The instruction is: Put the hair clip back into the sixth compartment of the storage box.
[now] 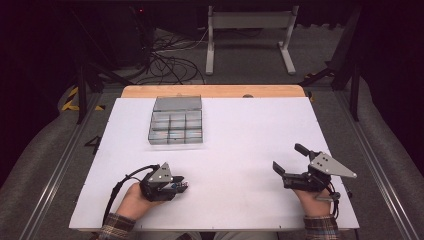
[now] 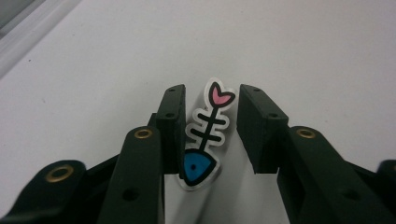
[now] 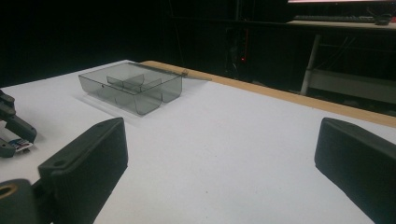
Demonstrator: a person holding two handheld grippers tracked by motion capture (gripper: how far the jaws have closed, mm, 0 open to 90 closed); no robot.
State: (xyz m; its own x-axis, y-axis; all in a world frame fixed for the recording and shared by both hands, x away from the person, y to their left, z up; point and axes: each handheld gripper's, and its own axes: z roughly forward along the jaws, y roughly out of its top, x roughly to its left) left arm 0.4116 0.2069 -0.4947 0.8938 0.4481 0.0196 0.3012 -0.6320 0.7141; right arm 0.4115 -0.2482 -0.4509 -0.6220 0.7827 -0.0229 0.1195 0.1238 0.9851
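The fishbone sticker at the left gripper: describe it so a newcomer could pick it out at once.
On the white table, go to its near left part, where the left gripper rests. Between its black jaws lies a flat fishbone sticker: blue head, black ribs, pink tail, the one colourful thing, unlike the grey compartment box farther back.

1. The high view looked forward and down from above the near edge, taking in the whole white surface (image 1: 240, 150), with the clear divided box (image 1: 177, 120) in the upper middle of the frame.
2. The left gripper view sat very close to the surface, looking down along its own fingers (image 2: 170, 121).
3. The right gripper view looked low and level across the surface; it shared the box (image 3: 133, 88) with the high view, seen at upper left.
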